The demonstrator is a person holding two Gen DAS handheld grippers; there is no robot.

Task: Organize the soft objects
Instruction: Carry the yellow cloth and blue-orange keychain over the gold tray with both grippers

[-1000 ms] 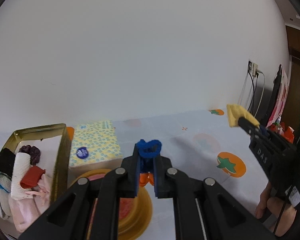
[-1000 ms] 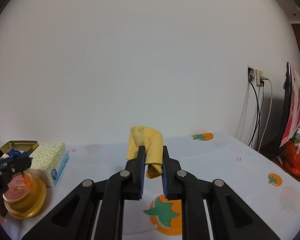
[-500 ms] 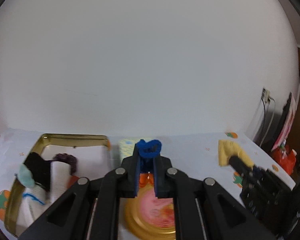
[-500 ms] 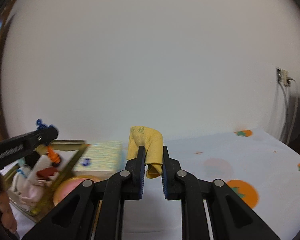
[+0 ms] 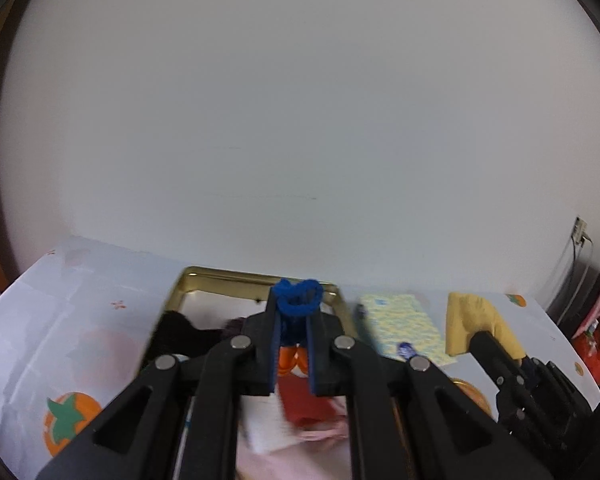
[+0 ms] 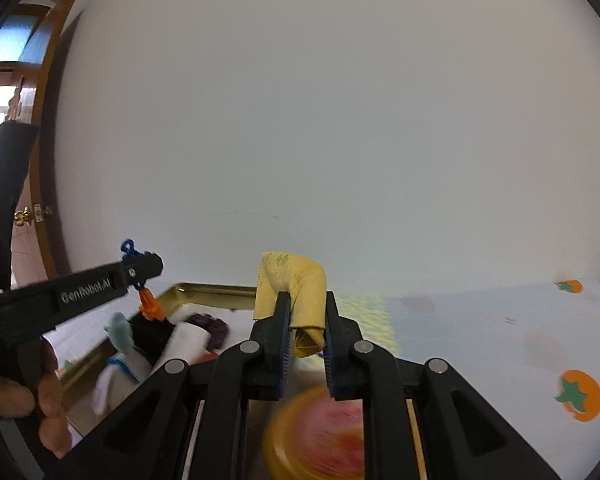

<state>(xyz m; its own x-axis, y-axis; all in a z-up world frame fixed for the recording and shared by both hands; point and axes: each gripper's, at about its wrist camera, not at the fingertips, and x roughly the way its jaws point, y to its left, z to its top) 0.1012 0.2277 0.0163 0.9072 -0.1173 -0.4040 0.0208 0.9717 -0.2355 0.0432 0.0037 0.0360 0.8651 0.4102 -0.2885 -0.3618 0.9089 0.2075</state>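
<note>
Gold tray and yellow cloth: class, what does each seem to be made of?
Gold tray: probably metal, with a shiny brass-coloured rim that catches light.
Yellow cloth: seemingly soft woven fabric, matte and folding limply between the right gripper fingers.

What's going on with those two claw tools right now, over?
Left gripper shut on blue-and-orange yarn toy, above gold tray. Right gripper shut on yellow cloth. Nothing in the way.

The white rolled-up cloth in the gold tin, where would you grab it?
Grab the white rolled cloth across its middle, coming from above. It lies on its side in the gold metal tin, packed between a dark purple scrunchie and black fabric, so only its top looks free.
</note>
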